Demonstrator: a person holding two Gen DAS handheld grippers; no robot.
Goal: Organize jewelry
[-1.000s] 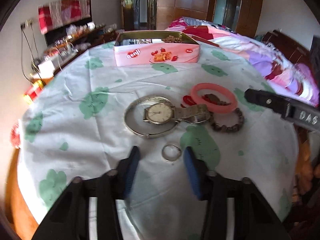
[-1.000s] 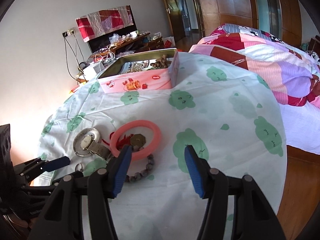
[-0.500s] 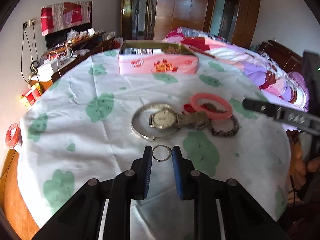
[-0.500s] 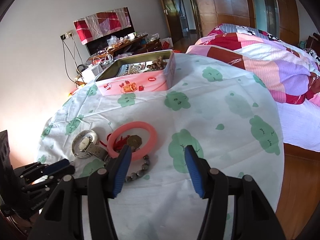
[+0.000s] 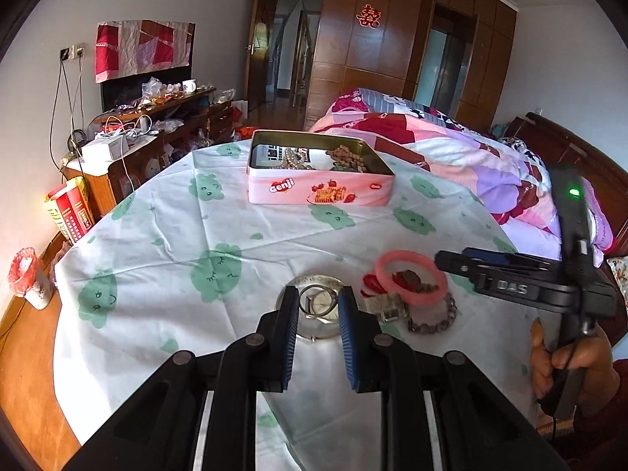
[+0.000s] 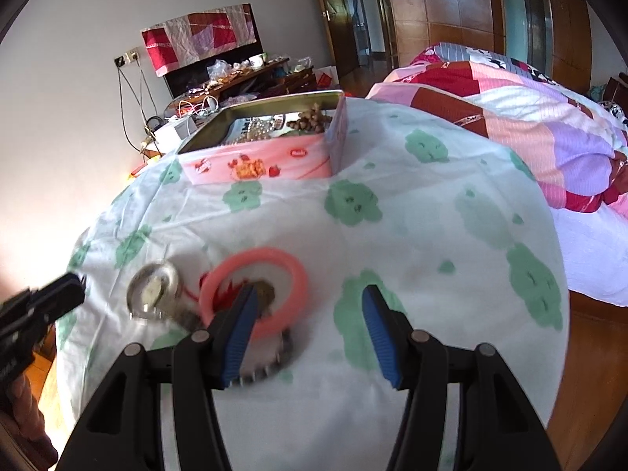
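Lifted clear of the tablecloth, the thin round silver ring (image 5: 318, 301) sits pinched in the left gripper (image 5: 317, 314); carry it level to the pink rectangular tin (image 5: 320, 192) at twelve o'clock. Right gripper (image 6: 310, 314) gapes wide.

Shiny thin metal ring (image 5: 317, 299) catching the light between ribbed blue pads (image 5: 291, 337) on matt black plastic fingers. Under it, soft creased cloth (image 5: 235, 231), white with green prints. The watch (image 5: 324, 303) gleams, polished metal with a glassy face. The bangle (image 5: 410, 277) looks like smooth pink plastic, slightly glossy. Glossy printed tin (image 5: 320, 184), gold-bright inside. Dull metal-looking bead bracelet (image 5: 433, 322). Beyond the cloth's edge, varnished wood floor (image 6: 588, 353).
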